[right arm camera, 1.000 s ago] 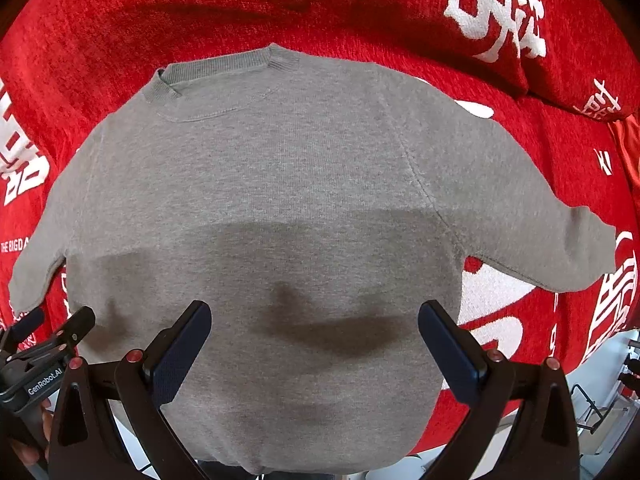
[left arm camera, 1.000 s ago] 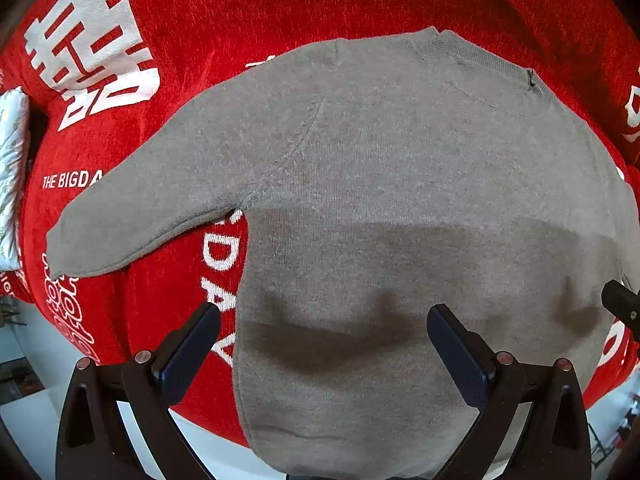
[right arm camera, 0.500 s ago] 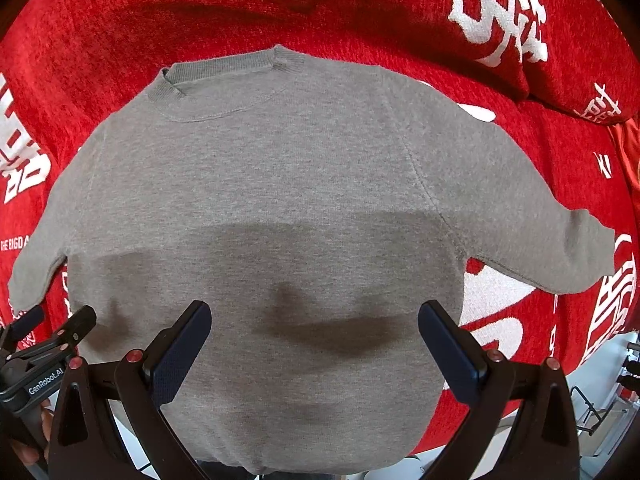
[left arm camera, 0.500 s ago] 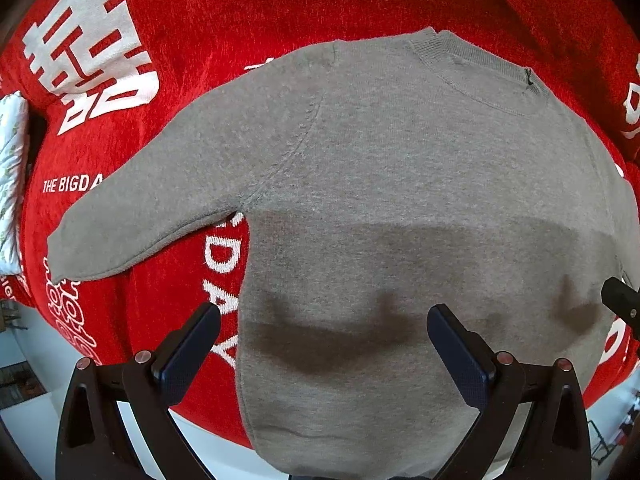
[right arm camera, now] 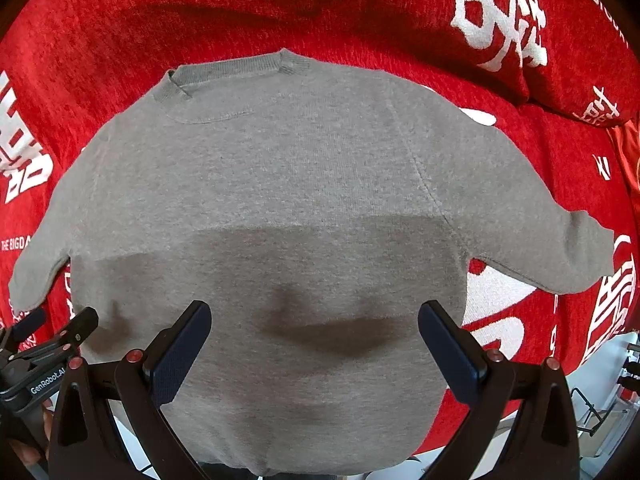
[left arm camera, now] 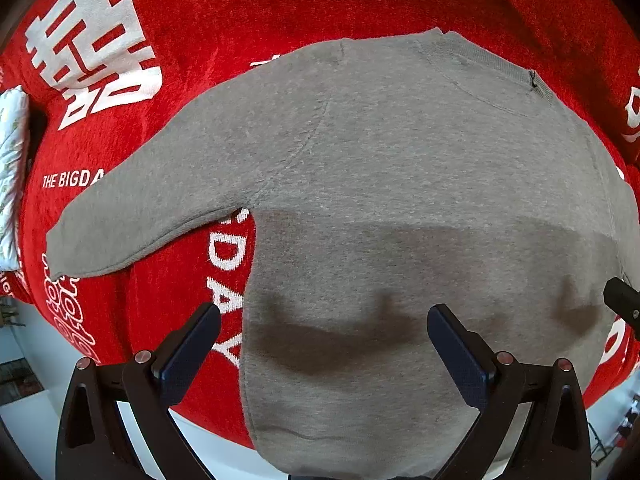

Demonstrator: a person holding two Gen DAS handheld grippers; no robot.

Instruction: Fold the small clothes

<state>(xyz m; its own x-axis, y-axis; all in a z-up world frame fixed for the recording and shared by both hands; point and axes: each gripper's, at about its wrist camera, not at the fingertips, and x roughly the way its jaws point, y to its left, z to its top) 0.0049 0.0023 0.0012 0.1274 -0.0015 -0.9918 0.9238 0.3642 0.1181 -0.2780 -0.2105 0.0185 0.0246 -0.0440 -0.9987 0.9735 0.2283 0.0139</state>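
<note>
Two grippers, left gripper [left arm camera: 323, 344] and right gripper [right arm camera: 314, 340], hover with fingers spread wide, holding nothing. Filling mid-frame, a grey sweater [right arm camera: 288, 208] lies flat, sleeves out, on a red blanket [right arm camera: 200, 12] with white lettering.

Grey sweater [right arm camera: 296, 200] flat on red blanket [right arm camera: 200, 12], gripper [right arm camera: 314, 336] agape.

red blanket [left arm camera: 280, 8] with white lettering | white patterned cloth [left arm camera: 12, 152] at left edge

We lose the sweater's [left arm camera: 400, 184] hem below the frame edge, the sweater covers part of the blanket's [left arm camera: 224, 8] white lettering, and its far sleeve runs out of the left view.
</note>
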